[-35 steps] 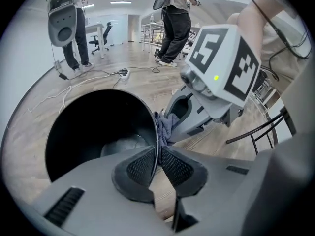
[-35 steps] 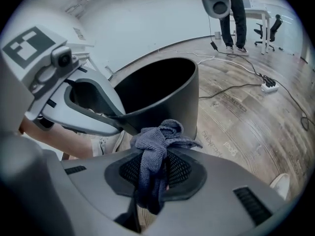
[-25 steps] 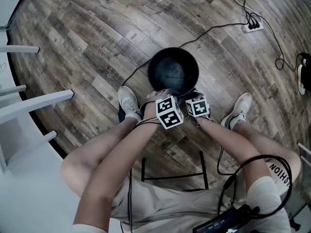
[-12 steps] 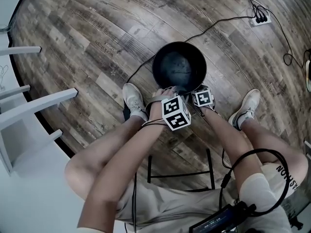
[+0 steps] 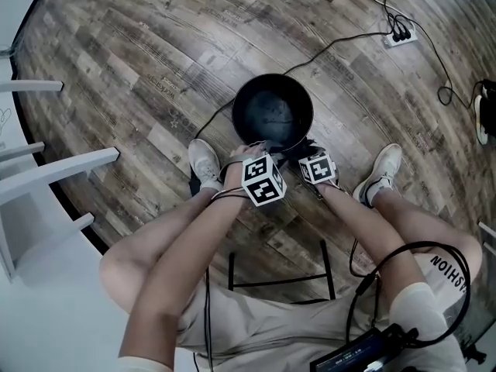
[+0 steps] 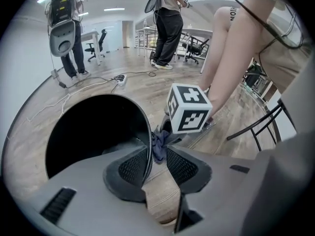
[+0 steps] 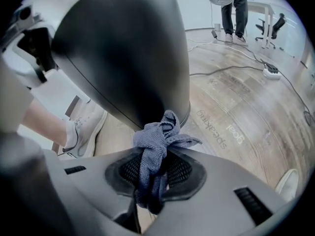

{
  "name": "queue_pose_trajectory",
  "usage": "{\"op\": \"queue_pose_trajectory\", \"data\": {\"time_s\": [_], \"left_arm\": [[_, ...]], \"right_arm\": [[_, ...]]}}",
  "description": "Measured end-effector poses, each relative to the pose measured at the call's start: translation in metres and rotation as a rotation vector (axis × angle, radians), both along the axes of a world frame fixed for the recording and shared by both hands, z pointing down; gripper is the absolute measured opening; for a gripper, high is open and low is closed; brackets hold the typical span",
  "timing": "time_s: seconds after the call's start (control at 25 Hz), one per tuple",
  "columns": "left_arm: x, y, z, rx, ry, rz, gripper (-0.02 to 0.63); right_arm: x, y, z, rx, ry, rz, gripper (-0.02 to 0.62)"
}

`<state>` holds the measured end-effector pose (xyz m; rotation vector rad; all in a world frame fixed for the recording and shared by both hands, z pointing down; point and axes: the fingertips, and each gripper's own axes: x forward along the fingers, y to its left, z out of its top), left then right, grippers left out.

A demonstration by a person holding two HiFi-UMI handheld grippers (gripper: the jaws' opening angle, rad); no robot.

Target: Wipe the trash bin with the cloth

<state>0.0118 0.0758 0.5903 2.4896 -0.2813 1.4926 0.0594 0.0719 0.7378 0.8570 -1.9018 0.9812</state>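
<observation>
At the left edge of the head view stands white furniture (image 5: 54,173) on the wooden floor (image 5: 139,68). Just right of it, in the middle of the frame, the person's left shoe (image 5: 204,161) is planted beside the trash bin (image 5: 273,115), a round black bin standing upright with its mouth open to the camera.

The left tongs (image 5: 258,147) reach the near rim of the bin from below in the frame. In the left gripper view the left tongs (image 6: 156,154) stand astride that rim: the thin black edge of the trash bin (image 6: 88,132) runs between the two pads and lies against the left one, while a gap shows beside the right one, so the jaws are apart and not clamped.

The right tongs (image 5: 306,150) sit just to the right, at the lower right side of the bin. In the right gripper view the right tongs (image 7: 157,166) are closed on the cloth (image 7: 160,136), a bunched blue-grey rag whose upper folds press against the outer wall of the trash bin (image 7: 133,58), low down near the floor. The same cloth (image 6: 160,146) shows past the rim in the left gripper view.

Farther right lies the right shoe (image 5: 381,169), and in the upper right a power strip (image 5: 401,39) with a black cable.
</observation>
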Motion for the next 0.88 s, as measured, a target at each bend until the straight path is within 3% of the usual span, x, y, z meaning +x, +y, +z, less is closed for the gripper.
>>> {"op": "queue_pose_trajectory", "data": {"time_s": [0.24, 0.44, 0.52, 0.6, 0.88], "left_arm": [[-0.018, -0.002, -0.002, 0.046, -0.075, 0.077, 0.114], [-0.043, 0.002, 0.009, 0.091, -0.188, 0.237, 0.114], [-0.048, 0.000, 0.013, 0.087, -0.192, 0.222, 0.114], [-0.048, -0.005, 0.012, 0.080, -0.190, 0.187, 0.074], [-0.037, -0.003, 0.014, 0.042, -0.192, 0.127, 0.067]], "right_arm": [[-0.011, 0.015, -0.058, 0.033, -0.071, -0.044, 0.077], [-0.013, 0.026, -0.091, 0.083, -0.092, -0.049, 0.077], [-0.015, 0.030, -0.101, 0.090, -0.099, -0.030, 0.077], [-0.018, 0.034, -0.111, 0.087, -0.109, -0.022, 0.077], [-0.023, 0.025, -0.147, 0.147, -0.131, -0.003, 0.077]]}}
